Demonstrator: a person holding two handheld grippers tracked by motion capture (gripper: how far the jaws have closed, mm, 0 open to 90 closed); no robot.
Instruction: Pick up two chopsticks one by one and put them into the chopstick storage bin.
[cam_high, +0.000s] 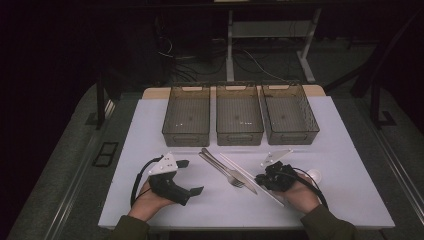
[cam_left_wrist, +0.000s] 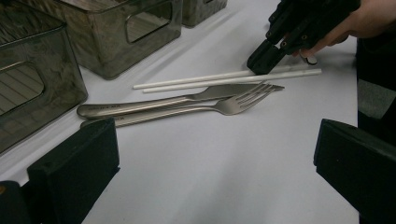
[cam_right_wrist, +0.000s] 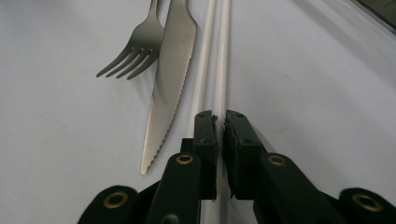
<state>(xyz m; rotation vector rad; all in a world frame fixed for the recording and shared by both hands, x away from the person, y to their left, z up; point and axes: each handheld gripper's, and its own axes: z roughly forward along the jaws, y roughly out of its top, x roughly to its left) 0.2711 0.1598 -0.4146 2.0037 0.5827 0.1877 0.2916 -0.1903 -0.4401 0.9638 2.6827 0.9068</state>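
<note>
A metal fork (cam_high: 234, 180) and a serrated knife (cam_high: 246, 182) lie side by side mid-table, with two white chopsticks (cam_high: 240, 170) just to their right. My right gripper (cam_high: 263, 180) is down at the near part of the chopsticks. In the right gripper view its jaws (cam_right_wrist: 220, 116) stand almost together, pinching the right-hand chopstick (cam_right_wrist: 223, 56), beside the knife (cam_right_wrist: 170, 74) and fork (cam_right_wrist: 135, 51). My left gripper (cam_high: 190, 176) rests left of the cutlery, wide open and holding nothing. The left gripper view shows the fork (cam_left_wrist: 233, 105), knife (cam_left_wrist: 210, 93) and chopsticks (cam_left_wrist: 201, 83).
Three see-through grey bins (cam_high: 186, 135) (cam_high: 239, 136) (cam_high: 290, 136) stand in a row at the back of the white table (cam_high: 150, 200). A small white round object (cam_high: 314, 175) lies by the right hand. Dark floor and cables lie beyond the table.
</note>
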